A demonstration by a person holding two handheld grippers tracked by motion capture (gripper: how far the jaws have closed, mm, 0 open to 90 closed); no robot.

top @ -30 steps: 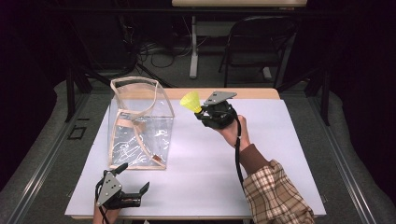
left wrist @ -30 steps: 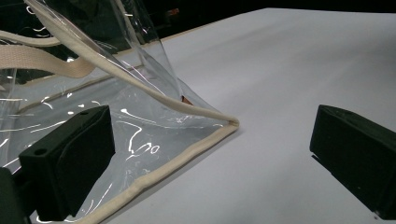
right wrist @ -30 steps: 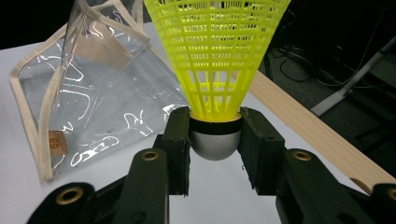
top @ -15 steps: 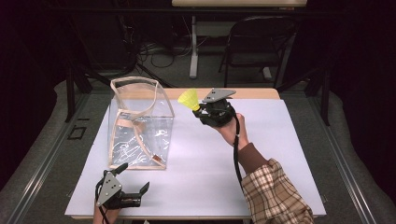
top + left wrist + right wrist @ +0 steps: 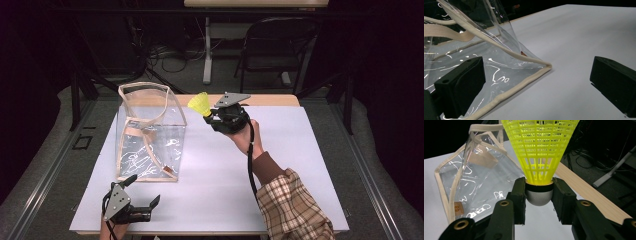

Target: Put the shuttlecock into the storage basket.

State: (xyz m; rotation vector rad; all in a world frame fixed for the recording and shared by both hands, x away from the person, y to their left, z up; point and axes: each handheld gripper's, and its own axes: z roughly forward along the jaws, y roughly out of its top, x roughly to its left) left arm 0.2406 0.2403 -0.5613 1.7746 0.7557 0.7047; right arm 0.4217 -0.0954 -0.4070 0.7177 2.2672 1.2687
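Note:
A yellow plastic shuttlecock [image 5: 200, 103] [image 5: 539, 152] with a silver base is clamped by that base in my right gripper [image 5: 212, 118] [image 5: 539, 195], held above the table just right of the clear bag's top. The clear plastic bag [image 5: 149, 134] [image 5: 474, 177] with beige trim stands upright and open-topped on the white table [image 5: 280, 165]. My left gripper [image 5: 145, 197] [image 5: 536, 85] rests near the table's front left edge, jaws wide apart with nothing between them, pointing at the bag's [image 5: 499, 65] lower front corner.
A wooden strip [image 5: 270, 100] edges the table's far side. A folding chair [image 5: 280, 45] and cables on the floor lie beyond it. White table surface stretches to the right of the bag.
My right gripper has drifted slightly left and up with the shuttlecock, closer to the bag's rim. The left gripper has stayed put.

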